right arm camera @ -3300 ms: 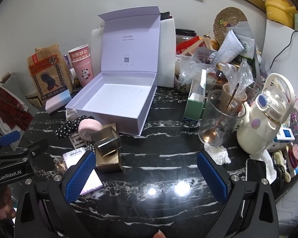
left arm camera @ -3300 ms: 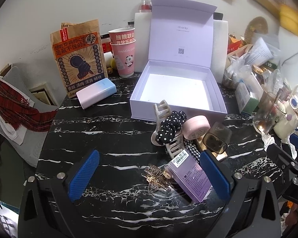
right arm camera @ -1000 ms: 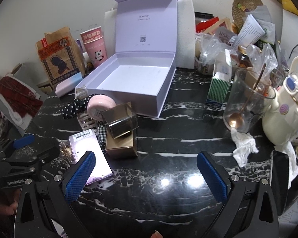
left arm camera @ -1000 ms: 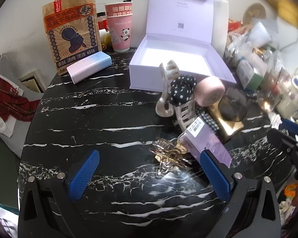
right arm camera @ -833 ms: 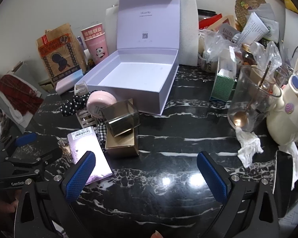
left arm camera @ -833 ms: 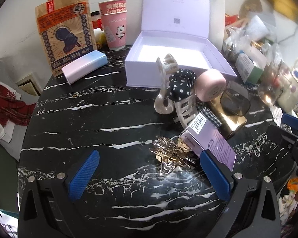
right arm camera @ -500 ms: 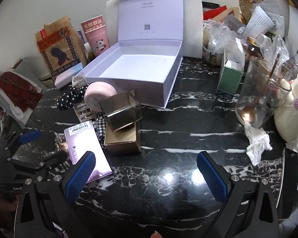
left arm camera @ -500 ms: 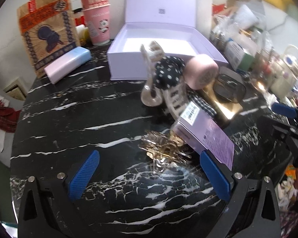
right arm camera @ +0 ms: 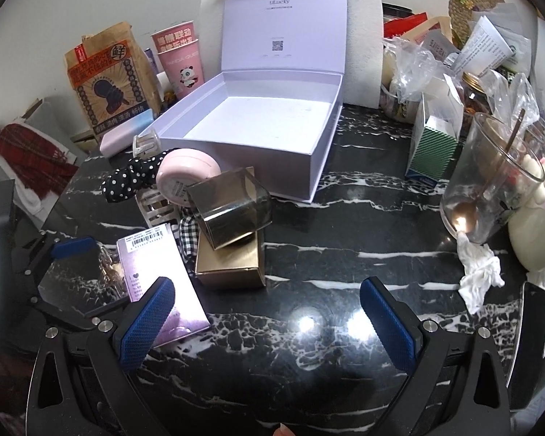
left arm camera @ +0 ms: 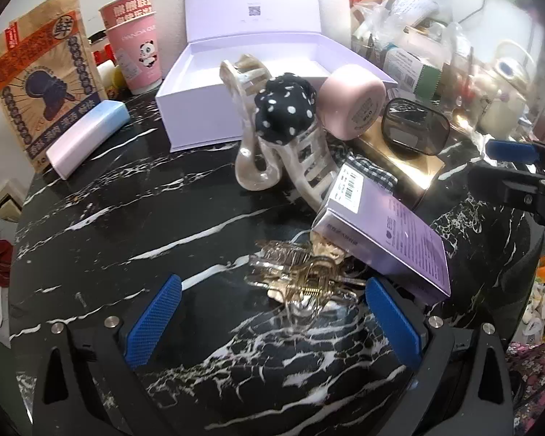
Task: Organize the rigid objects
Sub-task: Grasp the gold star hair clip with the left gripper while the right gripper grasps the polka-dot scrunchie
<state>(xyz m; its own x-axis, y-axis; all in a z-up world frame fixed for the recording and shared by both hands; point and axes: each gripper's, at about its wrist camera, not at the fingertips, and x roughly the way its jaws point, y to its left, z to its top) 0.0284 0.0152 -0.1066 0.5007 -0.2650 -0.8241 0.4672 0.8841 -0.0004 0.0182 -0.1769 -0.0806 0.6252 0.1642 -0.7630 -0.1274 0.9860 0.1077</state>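
An open lilac gift box stands at the back of the black marble table. In front of it lies a heap: a cream hair claw, a polka-dot scrunchie, a pink round case, a smoky clear box on a gold box, a purple carton and a gold metal hair claw. My left gripper is open, its pads either side of the gold claw. My right gripper is open and empty, its left pad near the purple carton.
A brown snack bag, pink paper cups and a pink-blue case stand at the back left. A glass with a spoon, a green striped carton, a cream kettle and crumpled tissue crowd the right.
My left gripper has moved forward and lower toward the gold hair claw, which now lies between its pads. My right gripper has edged closer to the heap. Nothing has been picked up.
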